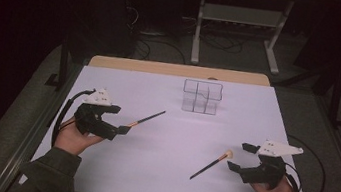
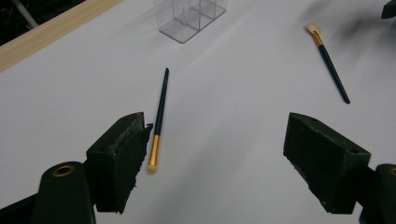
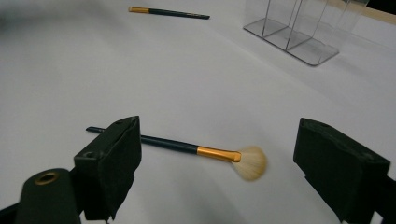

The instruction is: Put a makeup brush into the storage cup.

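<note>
Brushes: 2 on the white table (image 1: 147, 173), thin brush (image 1: 147, 118) w/ its gold end just beside left gripper (image 1: 126, 129), fan brush (image 1: 210, 164) lying diagonal w/ bristles nearest right gripper (image 1: 239, 157); both grippers spread wide, holding nothing.

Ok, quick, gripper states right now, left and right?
Left gripper: open, holding nothing, thin brush by one jaw.
Right gripper: open, holding nothing, fan brush between the jaws.
</note>
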{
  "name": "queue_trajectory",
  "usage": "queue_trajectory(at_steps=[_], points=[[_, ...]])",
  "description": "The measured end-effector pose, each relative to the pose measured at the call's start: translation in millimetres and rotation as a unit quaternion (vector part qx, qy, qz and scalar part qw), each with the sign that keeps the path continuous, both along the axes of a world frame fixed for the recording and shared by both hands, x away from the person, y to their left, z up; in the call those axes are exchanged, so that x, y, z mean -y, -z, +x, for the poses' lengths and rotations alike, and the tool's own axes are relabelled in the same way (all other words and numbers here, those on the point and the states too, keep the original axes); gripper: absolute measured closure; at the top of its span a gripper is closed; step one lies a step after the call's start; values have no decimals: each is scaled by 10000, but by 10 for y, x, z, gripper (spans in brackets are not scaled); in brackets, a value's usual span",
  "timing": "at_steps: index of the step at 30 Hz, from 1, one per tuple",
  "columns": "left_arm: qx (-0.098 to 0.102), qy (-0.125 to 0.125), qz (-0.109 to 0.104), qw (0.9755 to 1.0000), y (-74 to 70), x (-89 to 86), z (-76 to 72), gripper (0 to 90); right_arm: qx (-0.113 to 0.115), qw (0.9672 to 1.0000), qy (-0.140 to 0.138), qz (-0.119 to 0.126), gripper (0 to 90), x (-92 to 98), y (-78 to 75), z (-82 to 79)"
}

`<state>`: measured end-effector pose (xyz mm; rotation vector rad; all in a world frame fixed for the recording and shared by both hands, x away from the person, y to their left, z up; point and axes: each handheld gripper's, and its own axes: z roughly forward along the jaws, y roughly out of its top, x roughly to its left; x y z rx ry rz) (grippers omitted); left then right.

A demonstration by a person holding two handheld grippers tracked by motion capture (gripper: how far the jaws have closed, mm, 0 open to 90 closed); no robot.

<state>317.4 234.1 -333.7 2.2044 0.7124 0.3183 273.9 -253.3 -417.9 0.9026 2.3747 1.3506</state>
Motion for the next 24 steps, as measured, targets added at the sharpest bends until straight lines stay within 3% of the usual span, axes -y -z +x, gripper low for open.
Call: queue_trajectory(at_steps=[6,9,13,17,24], points=[[-166,25,116,9998,53,61,146,219,-1,10000,5,7,142,6,-4,-5],[-262,48,292,9992,100,104,238,226,47,10000,-11,-3,143,4,-19,-7],[-391,19,304,9988,126,137,305,230,9,10000,-16,-27,143,-3,-16,-5],[-383,44,446,9983,140,178,404,241,20,10000,-12,-20,143,-8,-21,-6],[-423,-11,510,9978,170,234,503,252,0,10000,-25,-35,143,-7,-14,1]])
